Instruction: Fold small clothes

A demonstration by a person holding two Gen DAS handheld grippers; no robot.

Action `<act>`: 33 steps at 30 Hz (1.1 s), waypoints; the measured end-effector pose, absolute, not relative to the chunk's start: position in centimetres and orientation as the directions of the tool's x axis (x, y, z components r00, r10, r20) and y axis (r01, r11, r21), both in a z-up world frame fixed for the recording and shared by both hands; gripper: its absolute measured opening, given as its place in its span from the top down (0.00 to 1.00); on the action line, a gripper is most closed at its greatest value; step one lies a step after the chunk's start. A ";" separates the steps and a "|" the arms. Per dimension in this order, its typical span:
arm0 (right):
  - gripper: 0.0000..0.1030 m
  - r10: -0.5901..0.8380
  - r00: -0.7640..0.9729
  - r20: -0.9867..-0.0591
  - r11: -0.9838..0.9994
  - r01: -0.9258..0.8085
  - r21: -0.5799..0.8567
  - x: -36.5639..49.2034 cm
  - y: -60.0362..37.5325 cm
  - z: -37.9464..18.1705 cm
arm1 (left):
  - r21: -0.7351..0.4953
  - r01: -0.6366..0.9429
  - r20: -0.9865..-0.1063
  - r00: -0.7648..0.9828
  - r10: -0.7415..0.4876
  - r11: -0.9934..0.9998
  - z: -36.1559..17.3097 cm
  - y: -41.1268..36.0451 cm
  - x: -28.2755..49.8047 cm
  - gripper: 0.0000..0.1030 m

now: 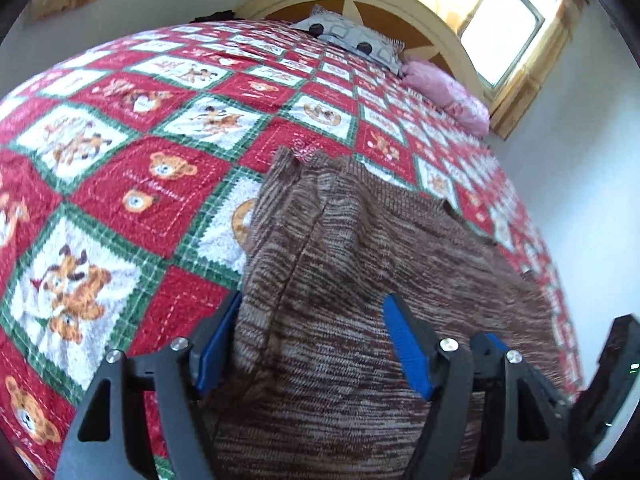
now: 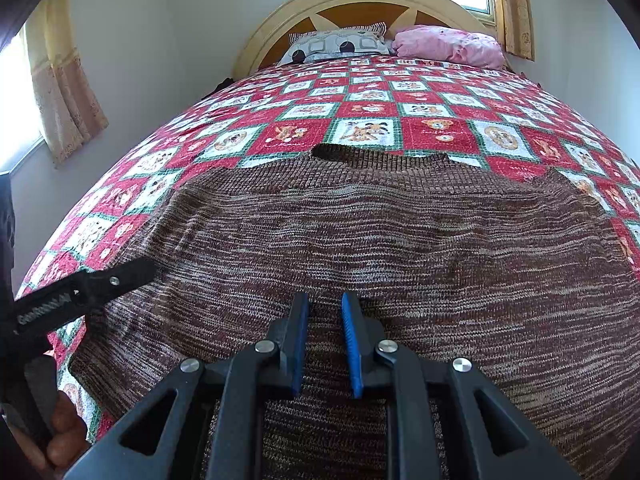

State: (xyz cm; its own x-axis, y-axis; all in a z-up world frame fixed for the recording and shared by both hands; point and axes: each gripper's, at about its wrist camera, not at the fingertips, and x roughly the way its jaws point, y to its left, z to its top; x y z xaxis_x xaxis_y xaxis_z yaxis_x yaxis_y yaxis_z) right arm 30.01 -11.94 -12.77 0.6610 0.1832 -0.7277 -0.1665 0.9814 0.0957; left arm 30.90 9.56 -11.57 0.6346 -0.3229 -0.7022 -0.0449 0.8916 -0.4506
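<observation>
Brown marled knit sweater spread flat on red-and-white teddy-bear quilted bed, ready for folding. Left gripper jaws spread wide astride sweater's side edge, prob. lining up a grab. Right gripper jaws nearly together w/ narrow gap, nothing pinched, poised above knit near hem.

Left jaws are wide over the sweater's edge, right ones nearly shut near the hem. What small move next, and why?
Probably close the left gripper on the brown sweater. Its jaws stand open with a raised fold of knit between them, not yet pinched. The right gripper sits narrow over the hem; whether it grips cloth I cannot tell. The sweater lies spread on the quilt, unfolded.
</observation>
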 end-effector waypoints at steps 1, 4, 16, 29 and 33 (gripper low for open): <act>0.82 0.183 0.661 -0.728 0.981 -0.167 0.096 30.0 -11.9 -12.8 | -0.466 -0.050 -0.694 0.640 -0.330 0.884 -11.5 9.9 30.6 0.28; 0.82 0.183 0.661 -0.728 0.981 -0.166 0.096 30.0 -11.9 -12.8 | -0.481 -0.051 -0.678 0.655 -0.334 0.875 -11.4 10.5 29.8 0.28; 0.82 0.178 0.662 -0.728 0.982 -0.167 0.089 30.0 -11.9 -12.8 | -0.355 -0.086 -0.738 0.637 -0.222 0.931 -11.7 8.8 31.2 0.39; 0.82 0.182 0.662 -0.727 0.982 -0.167 0.093 30.0 -11.9 -12.8 | -0.327 -0.130 -0.756 0.630 -0.176 0.936 -11.6 8.5 31.5 0.76; 0.82 0.181 0.662 -0.727 0.982 -0.167 0.092 30.0 -11.9 -12.7 | -0.320 -0.127 -0.761 0.625 -0.175 0.939 -11.2 8.5 31.7 0.85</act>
